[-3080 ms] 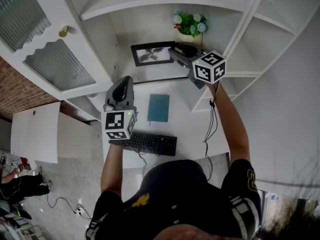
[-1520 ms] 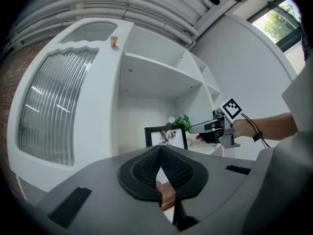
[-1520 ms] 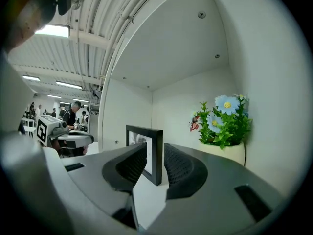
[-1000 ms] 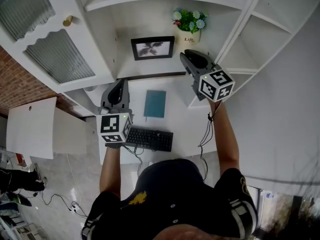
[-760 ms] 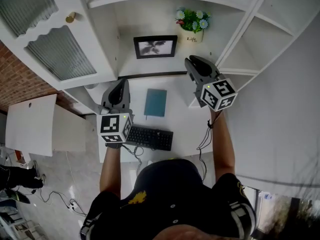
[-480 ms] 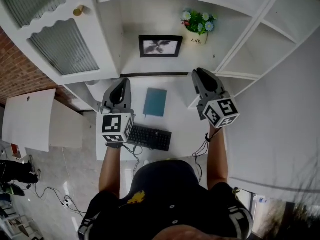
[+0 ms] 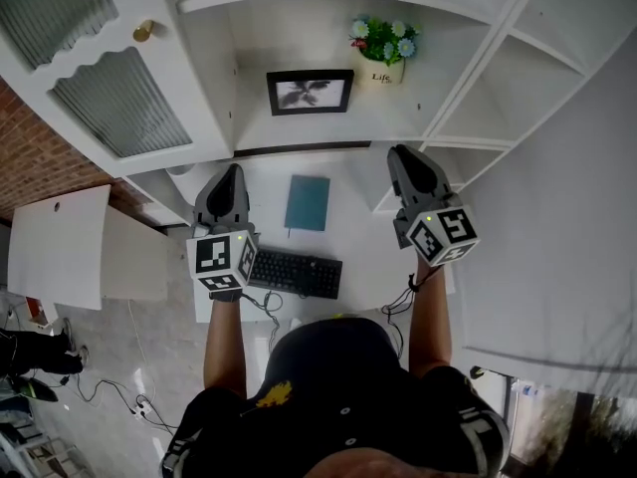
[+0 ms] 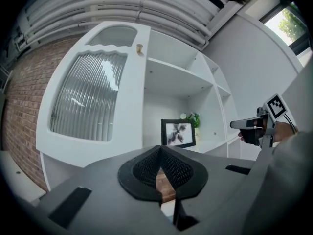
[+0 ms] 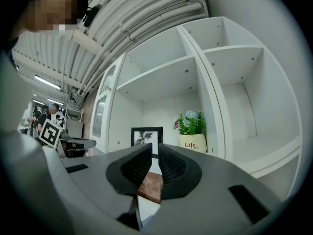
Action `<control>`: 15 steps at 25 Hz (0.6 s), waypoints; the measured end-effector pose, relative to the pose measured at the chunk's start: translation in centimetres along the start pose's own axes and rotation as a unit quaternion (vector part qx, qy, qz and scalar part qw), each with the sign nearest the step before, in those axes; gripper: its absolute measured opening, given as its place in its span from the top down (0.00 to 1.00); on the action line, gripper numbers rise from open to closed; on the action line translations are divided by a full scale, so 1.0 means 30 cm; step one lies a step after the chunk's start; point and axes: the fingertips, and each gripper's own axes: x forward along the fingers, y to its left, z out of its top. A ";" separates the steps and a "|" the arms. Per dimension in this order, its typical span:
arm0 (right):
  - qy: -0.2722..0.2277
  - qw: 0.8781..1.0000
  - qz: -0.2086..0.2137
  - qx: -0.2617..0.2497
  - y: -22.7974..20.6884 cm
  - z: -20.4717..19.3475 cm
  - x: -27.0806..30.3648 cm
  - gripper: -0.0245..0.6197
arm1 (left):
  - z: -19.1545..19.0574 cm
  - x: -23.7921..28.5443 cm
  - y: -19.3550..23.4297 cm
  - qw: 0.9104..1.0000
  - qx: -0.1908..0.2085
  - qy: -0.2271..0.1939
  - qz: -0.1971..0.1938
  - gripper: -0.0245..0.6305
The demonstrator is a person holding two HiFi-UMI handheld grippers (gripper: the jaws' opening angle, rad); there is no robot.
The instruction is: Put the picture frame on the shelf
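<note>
The black picture frame (image 7: 310, 92) stands upright on the white shelf (image 7: 398, 118), left of a potted plant (image 7: 382, 53). It also shows in the left gripper view (image 8: 178, 133) and the right gripper view (image 9: 146, 137). Neither gripper touches it. My right gripper (image 7: 403, 155) hovers over the desk's right side, below the shelf; its jaws are closing with a narrow gap and nothing between them (image 9: 155, 153). My left gripper (image 7: 231, 172) hangs over the desk's left side, jaws together and empty (image 8: 160, 149).
A teal book (image 7: 308, 203) and a black keyboard (image 7: 294, 274) lie on the white desk (image 7: 358, 197). A cabinet door with ribbed glass (image 7: 100, 98) stands to the left. Open cubbies (image 7: 518, 78) rise on the right.
My right gripper has let go of the frame and drawn back from the shelf toward the person, over the desk. The frame stays on the shelf. The left gripper has hardly moved.
</note>
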 end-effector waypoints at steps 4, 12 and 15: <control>0.017 1.000 0.024 -0.006 0.035 -0.021 -0.006 0.95 | -0.003 -0.005 -0.004 1.000 0.004 0.001 0.002 0.94; 0.009 0.999 0.032 0.003 0.058 -0.013 -0.011 0.95 | -0.002 -0.017 -0.023 1.000 0.007 0.005 -0.002 0.94; -0.002 0.999 0.036 0.020 0.062 -0.009 -0.013 0.95 | -0.009 -0.022 -0.023 1.000 0.009 0.008 -0.002 0.94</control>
